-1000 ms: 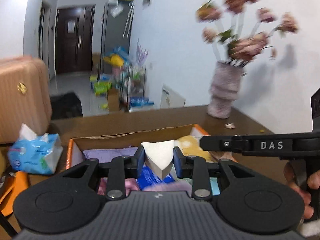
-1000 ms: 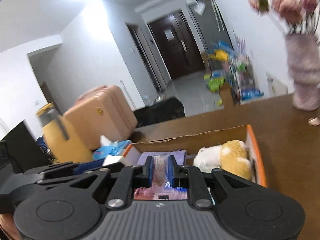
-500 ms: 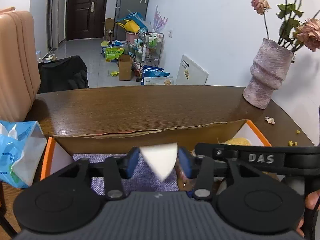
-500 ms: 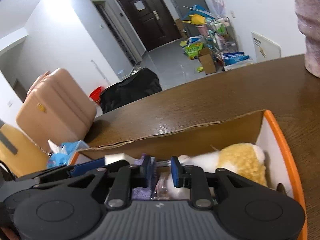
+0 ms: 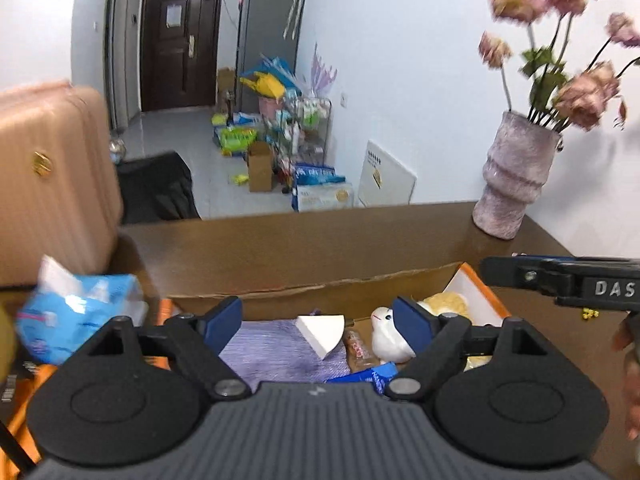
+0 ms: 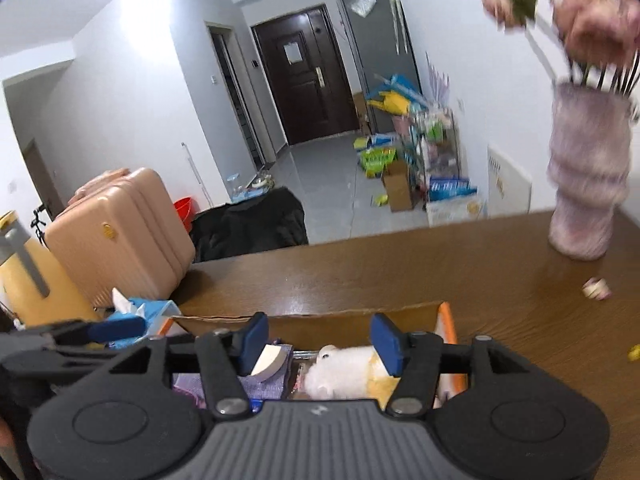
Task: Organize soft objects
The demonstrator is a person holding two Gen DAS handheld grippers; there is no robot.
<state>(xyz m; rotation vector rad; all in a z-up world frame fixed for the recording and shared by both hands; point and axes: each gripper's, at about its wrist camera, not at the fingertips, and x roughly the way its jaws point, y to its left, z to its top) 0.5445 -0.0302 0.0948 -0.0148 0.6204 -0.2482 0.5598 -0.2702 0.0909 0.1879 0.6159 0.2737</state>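
Observation:
A cardboard box (image 5: 304,290) with orange rims sits on the brown table. Inside lie a purple cloth (image 5: 272,350), a white wedge sponge (image 5: 322,332), a white and yellow plush toy (image 5: 386,334) and a snack packet (image 5: 358,354). My left gripper (image 5: 318,322) is open and empty above the box, the sponge lying loose below it. My right gripper (image 6: 318,340) is open and empty over the box (image 6: 352,322), with the sponge (image 6: 268,360) and plush toy (image 6: 344,376) beneath its jaws. The right gripper's arm also shows in the left wrist view (image 5: 560,280).
A pink vase with flowers (image 5: 510,184) stands at the table's far right corner. A blue tissue pack (image 5: 76,316) lies left of the box. A pink suitcase (image 5: 48,176) stands beyond the table's left edge. Small crumbs (image 6: 596,290) lie near the vase.
My left gripper opened and let go of the white sponge, which now lies on the purple cloth in the box. My right gripper opened too, and both have lifted back.

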